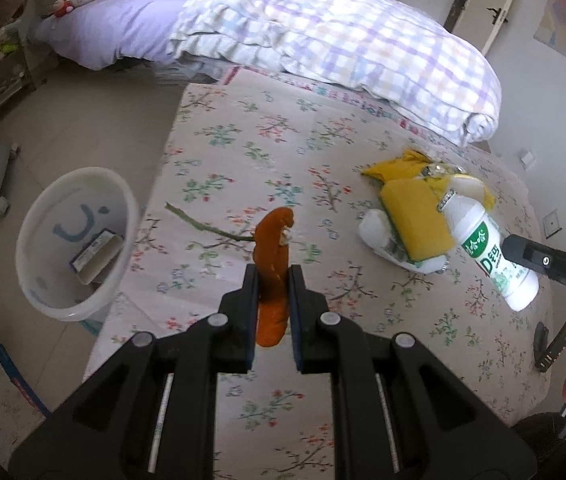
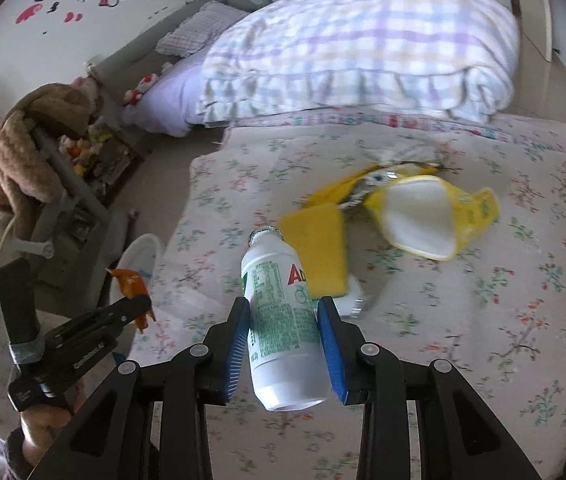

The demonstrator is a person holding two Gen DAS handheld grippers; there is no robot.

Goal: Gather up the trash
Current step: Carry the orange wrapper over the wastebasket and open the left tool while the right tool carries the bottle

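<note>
My left gripper (image 1: 273, 276) is shut on an orange peel (image 1: 273, 248) and holds it above the floral bed cover (image 1: 243, 152). It also shows at the left of the right wrist view (image 2: 143, 308), peel (image 2: 131, 280) in its tips. My right gripper (image 2: 283, 316) is shut on a white plastic bottle with green print (image 2: 279, 312), lifted above the bed. The bottle also shows in the left wrist view (image 1: 491, 248). A yellow sponge (image 1: 415, 220), a yellow wrapper (image 2: 435, 216) and a white crumpled piece (image 1: 375, 228) lie on the bed. A green stem (image 1: 203, 226) lies left of the peel.
A white bin with a smiley face (image 1: 75, 240) stands on the floor left of the bed, with a small box (image 1: 95, 256) inside. A folded checked quilt (image 1: 343, 40) lies at the far end of the bed. A grey stand with a brown plush (image 2: 35, 152) is at the left.
</note>
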